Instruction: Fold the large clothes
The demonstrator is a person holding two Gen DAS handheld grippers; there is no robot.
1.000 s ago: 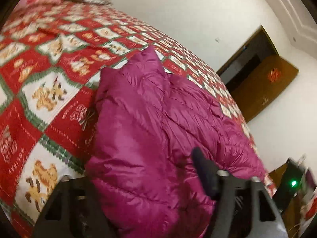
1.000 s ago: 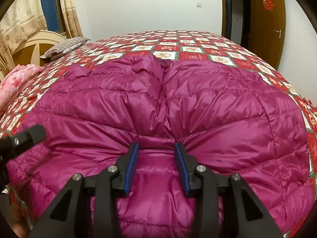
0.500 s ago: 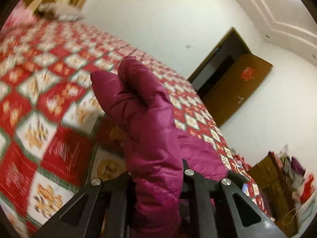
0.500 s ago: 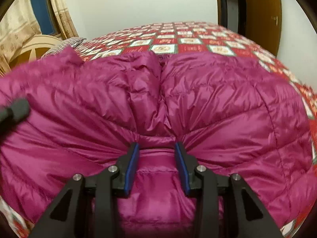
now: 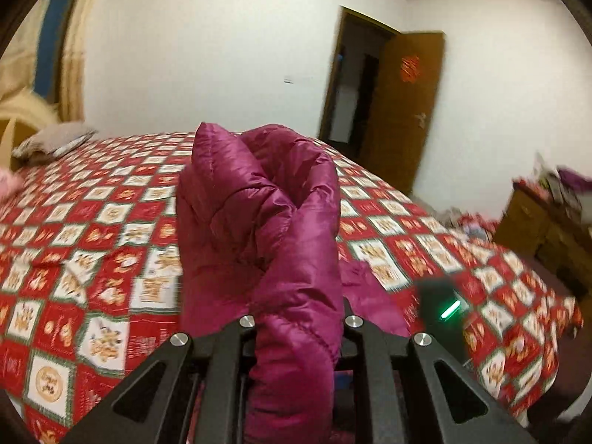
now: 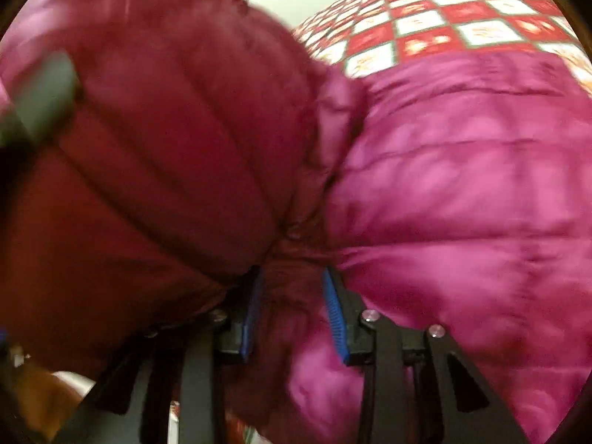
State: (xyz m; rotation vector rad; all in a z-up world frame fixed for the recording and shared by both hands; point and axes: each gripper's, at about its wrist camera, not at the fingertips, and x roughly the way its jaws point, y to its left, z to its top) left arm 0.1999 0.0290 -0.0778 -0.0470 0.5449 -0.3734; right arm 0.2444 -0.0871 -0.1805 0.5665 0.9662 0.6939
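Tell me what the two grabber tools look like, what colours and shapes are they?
Both are black plastic with triangle-shaped cut-outs in their frames and shiny silver screws at the joints. The right tool has bright blue ribbed pads on the inner faces of its fingers. The left tool shows the same black frame, but its pads are hidden. No cables or sleeves show.

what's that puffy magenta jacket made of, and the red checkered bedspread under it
Puffy magenta jacket: likely thin nylon or polyester shell over down-like fill; it has a satin sheen, stitched channels and soft bulges. Red checkered bedspread: looks like matte printed woven fabric, maybe cotton, with no shine; blur leaves it uncertain.
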